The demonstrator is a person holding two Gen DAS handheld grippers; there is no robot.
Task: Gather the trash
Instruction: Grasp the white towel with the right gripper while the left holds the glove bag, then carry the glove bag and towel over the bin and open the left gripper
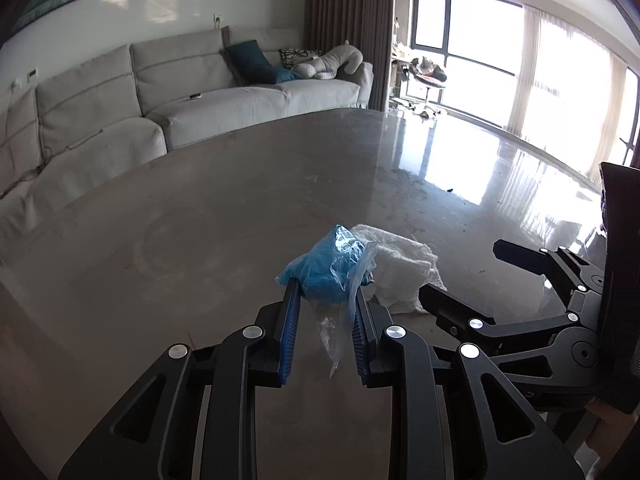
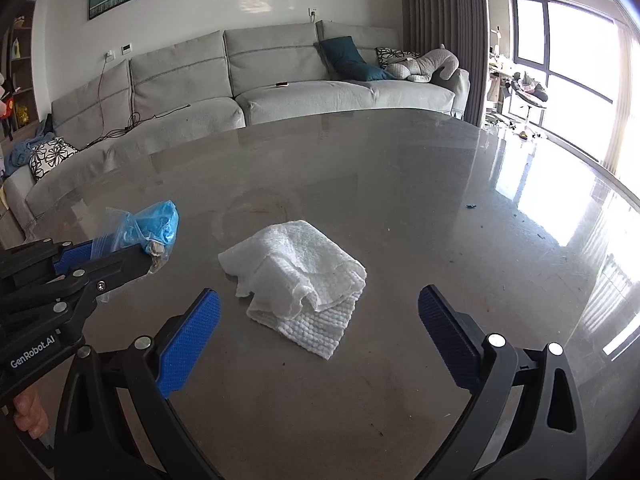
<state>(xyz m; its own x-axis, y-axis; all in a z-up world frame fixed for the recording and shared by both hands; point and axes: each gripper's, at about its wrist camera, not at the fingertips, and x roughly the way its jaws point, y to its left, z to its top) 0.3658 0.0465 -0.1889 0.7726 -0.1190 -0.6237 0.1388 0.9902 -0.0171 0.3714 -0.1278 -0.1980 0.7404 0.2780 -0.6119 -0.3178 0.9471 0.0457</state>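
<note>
My left gripper (image 1: 326,292) is shut on a clear plastic bag with crumpled blue material inside (image 1: 326,266), held just above the grey table (image 1: 180,220). The bag also shows at the left of the right wrist view (image 2: 154,226), clamped by the left gripper (image 2: 150,256). A crumpled white paper towel (image 2: 304,280) lies on the table in the middle of the right wrist view; it shows behind the bag in the left wrist view (image 1: 404,268). My right gripper (image 2: 320,308) is open and empty, its jaws spread wide just short of the towel. It shows at the right of the left wrist view (image 1: 460,270).
The glossy grey table (image 2: 400,184) carries small dark crumbs (image 2: 470,205) at the right. A grey sofa (image 2: 280,84) with cushions stands beyond the table's far edge. Bright windows (image 1: 560,60) lie to the right. A dark chair back (image 1: 620,280) is at the far right.
</note>
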